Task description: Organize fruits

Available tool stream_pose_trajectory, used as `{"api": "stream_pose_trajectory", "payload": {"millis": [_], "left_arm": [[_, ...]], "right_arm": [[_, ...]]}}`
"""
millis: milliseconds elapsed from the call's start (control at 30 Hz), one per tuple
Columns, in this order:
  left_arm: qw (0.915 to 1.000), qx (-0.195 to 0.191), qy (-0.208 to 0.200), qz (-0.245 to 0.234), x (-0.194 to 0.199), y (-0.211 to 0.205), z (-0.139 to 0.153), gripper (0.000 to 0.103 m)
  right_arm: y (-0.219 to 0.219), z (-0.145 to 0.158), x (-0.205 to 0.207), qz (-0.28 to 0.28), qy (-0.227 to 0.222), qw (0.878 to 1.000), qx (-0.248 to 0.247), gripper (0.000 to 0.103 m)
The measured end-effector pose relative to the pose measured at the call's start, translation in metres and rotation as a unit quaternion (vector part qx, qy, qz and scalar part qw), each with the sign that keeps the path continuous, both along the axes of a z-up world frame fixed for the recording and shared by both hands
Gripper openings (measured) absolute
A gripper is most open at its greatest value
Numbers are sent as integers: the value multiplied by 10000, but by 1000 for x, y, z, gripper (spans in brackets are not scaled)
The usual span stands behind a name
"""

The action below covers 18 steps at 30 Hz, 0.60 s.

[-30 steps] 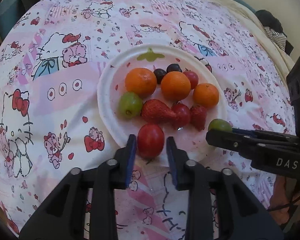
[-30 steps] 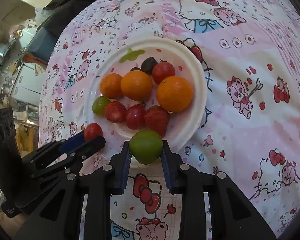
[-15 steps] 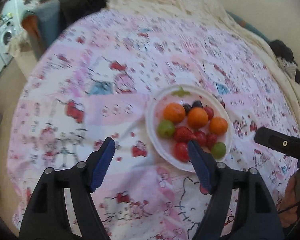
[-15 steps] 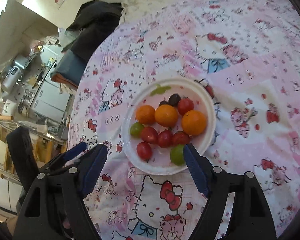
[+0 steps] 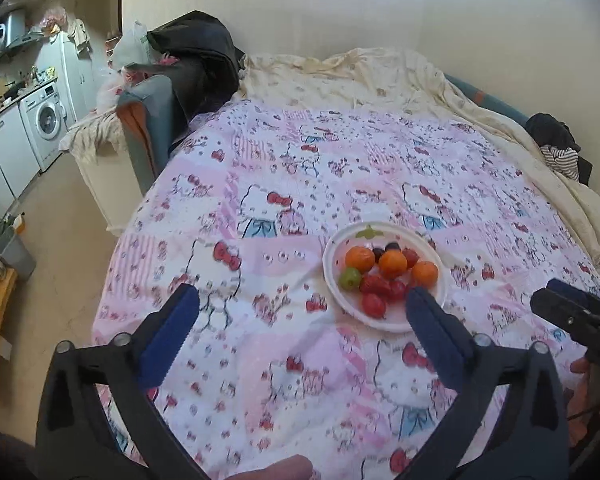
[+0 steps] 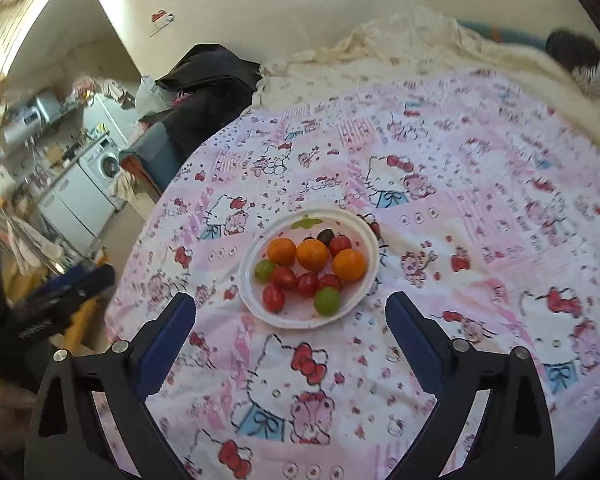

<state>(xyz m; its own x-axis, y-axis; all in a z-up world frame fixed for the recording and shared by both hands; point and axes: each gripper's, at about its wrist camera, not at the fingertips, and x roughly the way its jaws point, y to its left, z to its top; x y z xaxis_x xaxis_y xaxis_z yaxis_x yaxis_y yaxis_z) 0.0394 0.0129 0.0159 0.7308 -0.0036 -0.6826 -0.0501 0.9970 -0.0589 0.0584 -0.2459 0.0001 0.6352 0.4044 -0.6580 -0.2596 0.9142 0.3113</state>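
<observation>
A white plate lies on the pink cartoon-print bedspread. It holds three oranges, strawberries, dark grapes, a red tomato and two green fruits. My left gripper hangs above and in front of the plate, its jaws opening wide with nothing between them. My right gripper does the same, its jaws opening and empty. In the left wrist view one left fingertip covers the plate's near right rim.
A cream blanket lies along the far side of the bed. Dark clothes drape a blue chair at the far left corner, and more clothes lie at the right. A washing machine stands beyond the floor on the left.
Both grippers let go of their fruit, the left the red tomato and the right a green fruit, which now lie on the plate. Both opened wide and drew back and up.
</observation>
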Motion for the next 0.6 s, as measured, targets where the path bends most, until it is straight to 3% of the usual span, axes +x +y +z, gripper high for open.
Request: {"api": "stream_pose_trajectory", "payload": {"millis": [133, 267, 433, 600], "left_arm": [[9999, 81, 65, 68, -20, 1, -5, 102], [9999, 109, 80, 13, -36, -4, -12, 102], [10000, -17, 67, -37, -38, -10, -17, 103], [9999, 90, -22, -134, -38, -21, -18, 103]], "right_arm": [[7, 2, -22, -75, -201, 9995, -214, 102], [8, -2, -34, -217, -229, 9995, -102, 103], [14, -9, -39, -436, -239, 9983, -305, 103], [18, -10, -38, -473, -305, 9975, -417, 103]]}}
